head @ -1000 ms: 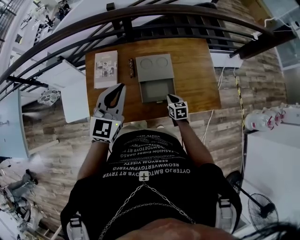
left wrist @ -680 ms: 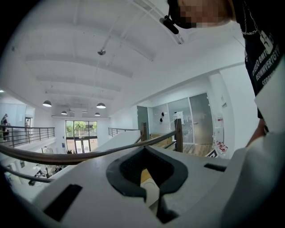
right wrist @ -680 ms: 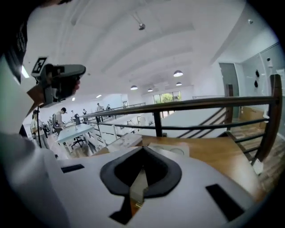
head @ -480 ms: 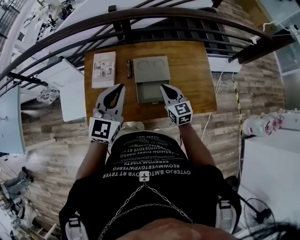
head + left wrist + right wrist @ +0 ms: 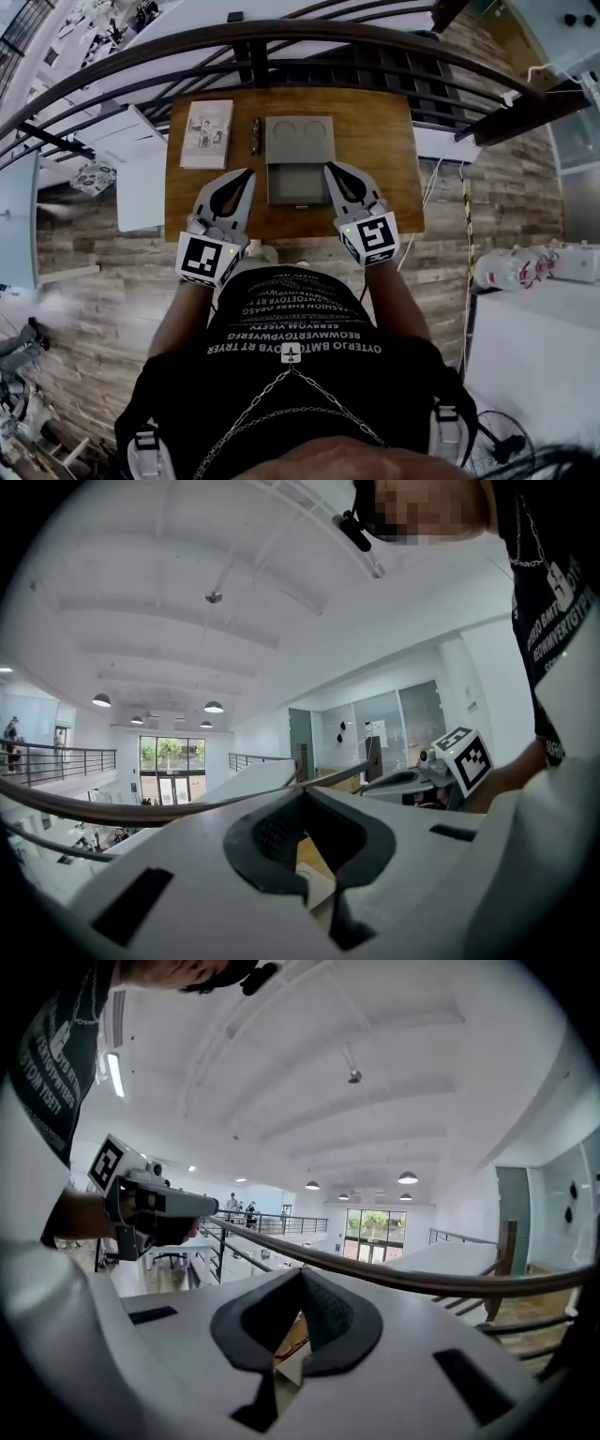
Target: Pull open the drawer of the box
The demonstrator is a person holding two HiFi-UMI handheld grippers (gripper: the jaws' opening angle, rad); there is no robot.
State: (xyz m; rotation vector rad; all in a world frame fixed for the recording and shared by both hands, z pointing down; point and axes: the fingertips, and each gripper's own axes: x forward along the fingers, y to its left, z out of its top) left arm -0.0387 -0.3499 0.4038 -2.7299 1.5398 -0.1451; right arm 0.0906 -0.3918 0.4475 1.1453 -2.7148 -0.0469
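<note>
My right claw (image 5: 335, 172) is closed, the two jaws meet at the tips and nothing is between them. It points away from me, about level, over the near part of the table (image 5: 384, 131). Just beside its tips, to their left, lies the drawer (image 5: 297, 185). It stands already out of the grey box (image 5: 299, 139), with its front toward me, and the box itself is a little further ahead and to the left. The drawer slides along the line from the box to my body, the same line in which my claw points. So I judge that any more pull must go straight back toward me.

My left claw (image 5: 246, 174) is closed and empty too. It is on the other side of the drawer and stands a bit further off, so the right one is nearer.
</note>
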